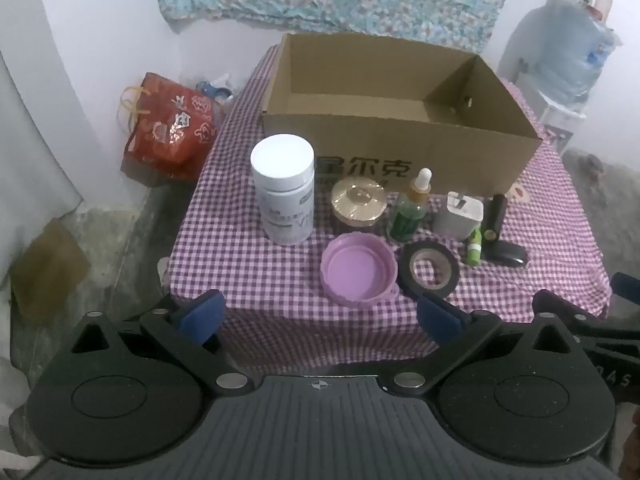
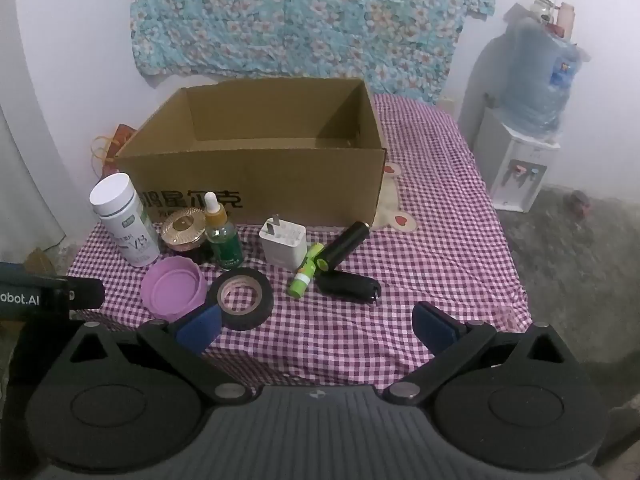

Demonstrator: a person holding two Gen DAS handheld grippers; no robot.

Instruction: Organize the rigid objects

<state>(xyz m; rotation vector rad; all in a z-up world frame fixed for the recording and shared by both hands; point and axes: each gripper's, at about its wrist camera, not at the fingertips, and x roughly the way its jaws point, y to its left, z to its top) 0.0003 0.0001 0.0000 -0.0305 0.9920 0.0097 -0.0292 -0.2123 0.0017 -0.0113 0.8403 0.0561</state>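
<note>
An open cardboard box (image 1: 400,136) (image 2: 256,184) stands at the back of a purple checked table (image 1: 248,280) (image 2: 440,240). In front of it sit a white pill bottle (image 1: 283,192) (image 2: 124,220), a gold-lidded jar (image 1: 359,204) (image 2: 184,230), a green dropper bottle (image 1: 412,208) (image 2: 224,236), a white plug adapter (image 1: 459,216) (image 2: 284,244), a purple lid (image 1: 356,268) (image 2: 172,288), a black tape roll (image 1: 430,270) (image 2: 242,298), a green tube (image 1: 475,246) (image 2: 306,274), a black cylinder (image 1: 496,216) (image 2: 344,246) and a black key fob (image 1: 508,254) (image 2: 348,286). My left gripper (image 1: 320,314) and right gripper (image 2: 316,326) hover open near the front edge, holding nothing.
A red gift bag (image 1: 168,136) lies on the floor left of the table. A water dispenser with a blue bottle (image 2: 528,120) (image 1: 576,60) stands at the right wall. Floral cloth (image 2: 312,20) hangs behind. The table's right half shows only bare cloth.
</note>
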